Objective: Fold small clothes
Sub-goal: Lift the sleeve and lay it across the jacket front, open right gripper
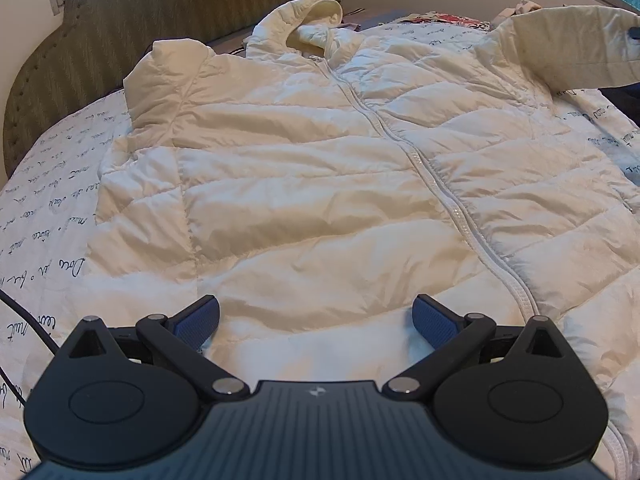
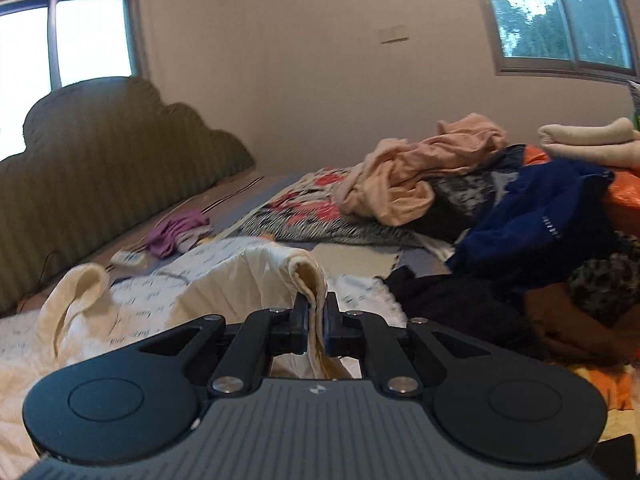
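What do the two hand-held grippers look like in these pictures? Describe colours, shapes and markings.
Both the left gripper and the right gripper have a ribbed dark grey body with a small pale emblem, two round black discs at the sides, black link arms with silver pivot pins, and fingers faced with textured blue pads. A thin black cable runs beside the left one.

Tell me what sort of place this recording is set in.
Most likely a home bedroom: a padded green headboard, a bed sheet printed with handwriting, and a heap of unfolded clothes under a window.

Clothes pile (image 2: 520, 216) blocks far right; bed left of jacket (image 1: 320, 184) w/ cable (image 1: 28, 320), otherwise open.
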`<state>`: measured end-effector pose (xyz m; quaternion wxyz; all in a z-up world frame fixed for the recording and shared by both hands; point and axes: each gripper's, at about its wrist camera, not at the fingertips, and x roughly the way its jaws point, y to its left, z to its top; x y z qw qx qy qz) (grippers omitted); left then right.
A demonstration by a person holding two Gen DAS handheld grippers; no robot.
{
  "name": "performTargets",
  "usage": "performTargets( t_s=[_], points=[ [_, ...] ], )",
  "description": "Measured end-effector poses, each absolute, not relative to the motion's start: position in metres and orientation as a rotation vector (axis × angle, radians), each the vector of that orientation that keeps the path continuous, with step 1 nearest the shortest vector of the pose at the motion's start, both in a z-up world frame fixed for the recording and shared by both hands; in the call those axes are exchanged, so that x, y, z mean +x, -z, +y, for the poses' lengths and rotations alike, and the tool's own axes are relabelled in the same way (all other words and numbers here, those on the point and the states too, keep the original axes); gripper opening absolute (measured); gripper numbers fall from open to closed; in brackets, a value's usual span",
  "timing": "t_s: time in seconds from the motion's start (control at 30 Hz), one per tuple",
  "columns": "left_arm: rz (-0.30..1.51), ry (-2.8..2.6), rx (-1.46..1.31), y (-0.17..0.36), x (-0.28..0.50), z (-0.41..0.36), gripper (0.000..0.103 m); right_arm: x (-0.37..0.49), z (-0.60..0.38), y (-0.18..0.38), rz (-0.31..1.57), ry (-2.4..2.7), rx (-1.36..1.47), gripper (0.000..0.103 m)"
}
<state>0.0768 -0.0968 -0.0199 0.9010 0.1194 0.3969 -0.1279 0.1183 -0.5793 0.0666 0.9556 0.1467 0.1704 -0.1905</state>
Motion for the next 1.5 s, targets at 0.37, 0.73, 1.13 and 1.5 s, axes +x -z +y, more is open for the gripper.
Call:
performTargets(
  t_s=[0.37,0.73,1.13,1.5],
  points=[
    [0.803,0.254,0.258,0.016,0.076,-0.095,0.103,0.035,-0.654,-0.106,0.226,0.542,0.469,0.009],
    [0.803,0.240,0.275,0.024,0.073,-0.096,0.103,0.072,-0.560,-0.095,0.316,0.021,0.628,0.010],
    [0.764,0.195,0.233,0.009,0.073,-0.074,0.103,0.164,-0.423,-0.062,0.486,-0.267,0.656,0.011],
    [0.770,0.156,0.220,0.010,0.078,-0.056,0.103,0.205,-0.333,-0.030,0.615,-0.394,0.669,0.014]
  ],
)
